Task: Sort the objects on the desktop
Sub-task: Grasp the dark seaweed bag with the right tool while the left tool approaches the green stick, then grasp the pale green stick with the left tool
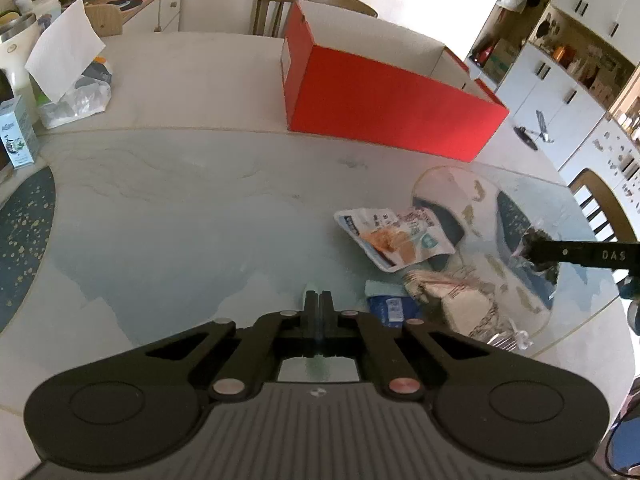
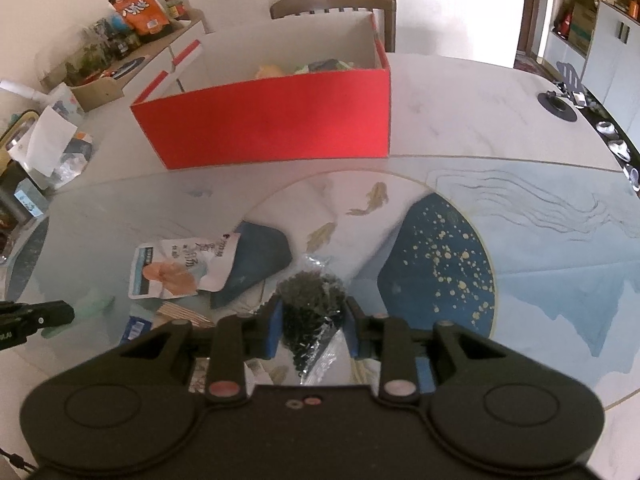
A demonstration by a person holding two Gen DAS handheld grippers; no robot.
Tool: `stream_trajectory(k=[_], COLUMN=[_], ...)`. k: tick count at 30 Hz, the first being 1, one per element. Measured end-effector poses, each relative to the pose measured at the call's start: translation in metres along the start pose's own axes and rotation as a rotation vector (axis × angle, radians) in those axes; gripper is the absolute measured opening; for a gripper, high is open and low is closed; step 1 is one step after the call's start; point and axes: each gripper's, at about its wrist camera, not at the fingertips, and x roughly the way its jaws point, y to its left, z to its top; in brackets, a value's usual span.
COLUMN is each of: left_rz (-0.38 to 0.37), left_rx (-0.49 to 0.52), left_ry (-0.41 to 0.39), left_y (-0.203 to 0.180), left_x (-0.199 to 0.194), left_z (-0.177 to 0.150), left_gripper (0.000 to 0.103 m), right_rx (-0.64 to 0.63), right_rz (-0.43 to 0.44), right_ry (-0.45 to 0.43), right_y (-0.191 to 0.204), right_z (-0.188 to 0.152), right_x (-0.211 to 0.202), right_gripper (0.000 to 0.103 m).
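An open red box (image 2: 272, 124) stands at the back of the table; it also shows in the left wrist view (image 1: 384, 108), with several items inside. My right gripper (image 2: 313, 312) is shut on a clear bag of dark dried bits (image 2: 312, 304), held low over the table. My left gripper (image 1: 318, 300) is shut and empty, its fingers together over the glass table top. A white snack pouch (image 1: 394, 238) lies right of it, also seen in the right wrist view (image 2: 176, 268). A blue packet (image 1: 392, 308) and a bundle of wooden sticks (image 1: 440, 284) lie beside the pouch.
The round table (image 1: 180, 208) has a glass top with a painted mat. A tissue pack (image 1: 72, 80) and a small carton (image 1: 16, 132) sit at the far left. Chairs (image 2: 336, 4) stand behind the box. A black disc (image 2: 558, 108) lies far right.
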Motion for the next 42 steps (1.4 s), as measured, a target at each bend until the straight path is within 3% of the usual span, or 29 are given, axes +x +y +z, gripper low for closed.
stream_trajectory(k=[9, 11, 17, 19, 23, 27, 30, 35, 37, 39, 42], left_rz=[-0.024, 0.008, 0.01, 0.024, 0.042, 0.075, 0.128, 0.139, 0.16, 0.178, 0.179], left_rx=[0.001, 0.03, 0.054, 0.058, 0.058, 0.052, 0.109, 0.146, 0.16, 0.189, 0.224], left_ry=[0.017, 0.022, 0.052, 0.057, 0.053, 0.064, 0.087, 0.12, 0.113, 0.106, 0.109], left_y=[0.0, -0.002, 0.003, 0.006, 0.016, 0.028, 0.032, 0.033, 0.032, 0.029, 0.025], left_x=[0.0, 0.0, 0.002, 0.003, 0.001, 0.003, 0.009, 0.018, 0.019, 0.019, 0.019], left_z=[0.004, 0.002, -0.002, -0.002, -0.002, -0.003, -0.01, -0.02, -0.021, -0.022, -0.023], left_gripper=[0.0, 0.0, 0.005, 0.012, 0.063, 0.063, 0.063, 0.062, 0.054, 0.033, 0.019], right_rx=[-0.011, -0.011, -0.01, -0.01, -0.011, -0.008, -0.005, -0.004, -0.001, 0.0, 0.002], right_rz=[0.017, 0.022, 0.024, 0.025, 0.027, 0.028, 0.028, 0.028, 0.027, 0.026, 0.023], right_ry=[-0.008, -0.002, 0.007, 0.01, 0.012, 0.011, 0.014, 0.014, 0.016, 0.017, 0.019], right_y=[0.001, 0.001, -0.001, -0.002, -0.002, -0.003, -0.003, -0.003, -0.003, -0.002, -0.002], right_z=[0.006, 0.005, 0.002, 0.002, 0.001, -0.001, -0.002, -0.002, -0.003, -0.003, -0.003], right_x=[-0.007, -0.007, -0.005, -0.005, -0.005, -0.006, -0.005, -0.005, -0.005, -0.005, -0.004], right_gripper=[0.031, 0.031, 0.031, 0.031, 0.031, 0.031, 0.031, 0.031, 0.031, 0.031, 0.031])
